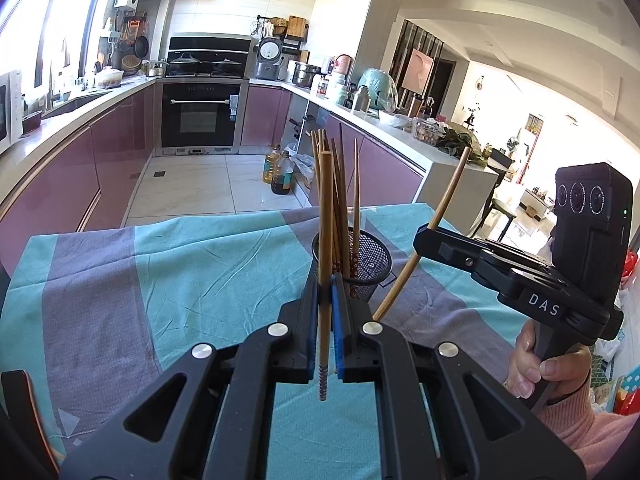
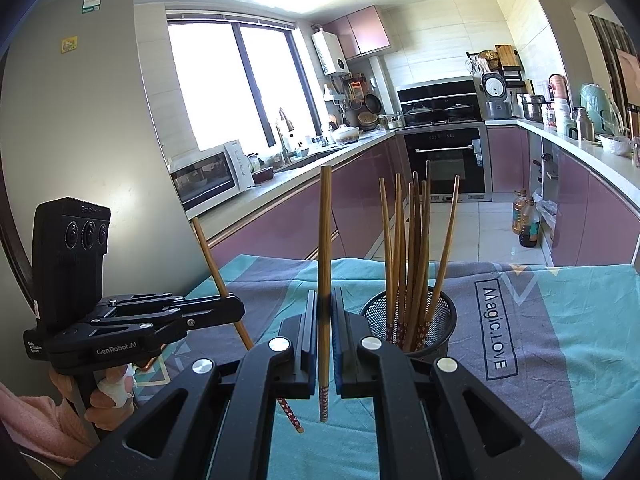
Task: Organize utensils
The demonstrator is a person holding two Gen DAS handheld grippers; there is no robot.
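A black mesh cup (image 1: 366,262) (image 2: 416,322) stands on the table and holds several wooden chopsticks (image 1: 340,184) (image 2: 412,240) upright. My left gripper (image 1: 325,280) is shut on one wooden chopstick (image 1: 325,216), held upright just in front of the cup. It also shows in the right wrist view (image 2: 234,308), left of the cup. My right gripper (image 2: 325,298) is shut on another chopstick (image 2: 325,232), upright, just left of the cup. It also shows in the left wrist view (image 1: 420,240), with its chopstick (image 1: 444,200) tilted.
The table wears a teal and grey cloth (image 1: 160,272) (image 2: 540,320). Behind are pink kitchen cabinets (image 1: 100,160), an oven (image 1: 200,116), oil bottles (image 1: 280,172) on the floor and a microwave (image 2: 208,176) on the counter.
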